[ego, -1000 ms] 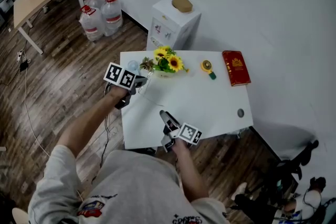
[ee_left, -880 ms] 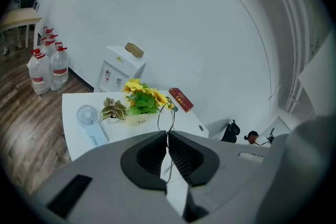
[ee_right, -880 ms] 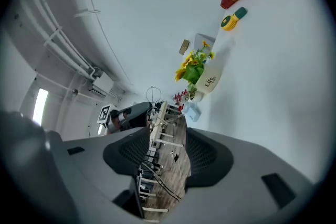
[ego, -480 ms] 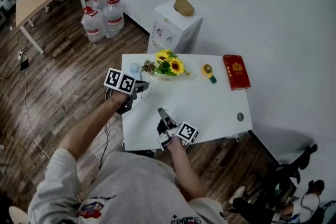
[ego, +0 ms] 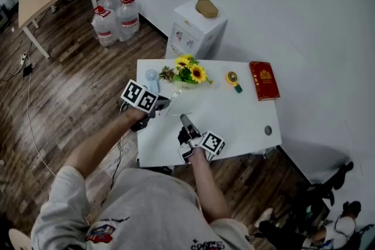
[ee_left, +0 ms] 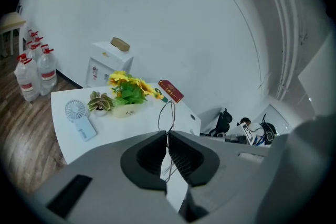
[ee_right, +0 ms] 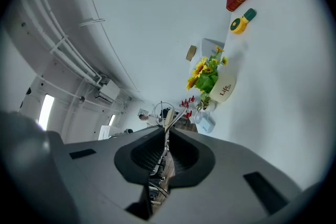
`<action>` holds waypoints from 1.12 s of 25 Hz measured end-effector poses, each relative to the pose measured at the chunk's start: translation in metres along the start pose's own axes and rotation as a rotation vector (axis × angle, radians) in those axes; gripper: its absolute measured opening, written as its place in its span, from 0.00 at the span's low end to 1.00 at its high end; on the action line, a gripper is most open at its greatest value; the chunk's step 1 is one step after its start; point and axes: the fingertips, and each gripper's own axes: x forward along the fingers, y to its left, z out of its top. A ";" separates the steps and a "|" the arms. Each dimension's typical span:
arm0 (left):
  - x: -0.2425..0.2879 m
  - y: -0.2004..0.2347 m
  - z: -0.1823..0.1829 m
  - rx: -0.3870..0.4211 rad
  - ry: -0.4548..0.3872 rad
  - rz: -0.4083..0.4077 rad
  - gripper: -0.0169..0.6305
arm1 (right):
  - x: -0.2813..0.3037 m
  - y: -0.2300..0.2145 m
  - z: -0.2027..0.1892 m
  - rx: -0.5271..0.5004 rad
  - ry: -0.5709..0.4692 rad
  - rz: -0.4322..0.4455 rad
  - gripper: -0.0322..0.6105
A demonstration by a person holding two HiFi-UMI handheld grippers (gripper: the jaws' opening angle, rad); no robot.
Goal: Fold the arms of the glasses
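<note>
The glasses (ego: 176,106) are thin wire-framed ones, held above the white table (ego: 240,120) between both grippers. My left gripper (ego: 166,103) is shut on the frame. In the left gripper view a wire lens ring (ee_left: 167,113) sticks out past the left gripper (ee_left: 168,136), and a white tag hangs below the jaws. My right gripper (ego: 184,119) has just been closing, and its jaws now pinch the glasses' wire. In the right gripper view a lens ring (ee_right: 163,111) shows just beyond the right gripper (ee_right: 167,131).
On the table's far side stand a sunflower pot (ego: 186,72), a small handheld fan (ego: 152,79), a yellow tape measure (ego: 231,76) and a red book (ego: 264,81). A white cabinet (ego: 196,29) and several water bottles (ego: 114,20) stand behind the table.
The right gripper's jaws have closed on the glasses and it has risen a little. The left gripper has shifted right with the glasses, so the two grippers are closer together.
</note>
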 end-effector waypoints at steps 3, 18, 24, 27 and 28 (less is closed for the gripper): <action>0.003 -0.011 -0.008 0.036 0.026 -0.017 0.05 | 0.002 0.006 0.004 -0.020 0.006 0.011 0.07; 0.008 -0.039 -0.032 0.178 0.126 -0.041 0.05 | 0.021 0.040 0.004 -0.152 0.052 0.167 0.05; 0.001 -0.033 -0.035 0.115 0.093 -0.049 0.05 | 0.028 0.055 0.002 -0.207 0.047 0.248 0.14; -0.003 -0.025 -0.035 0.046 0.064 -0.051 0.05 | 0.024 0.044 -0.003 -0.157 0.045 0.172 0.24; -0.004 -0.023 -0.035 0.028 0.055 -0.050 0.05 | 0.025 0.049 -0.003 -0.187 0.048 0.197 0.24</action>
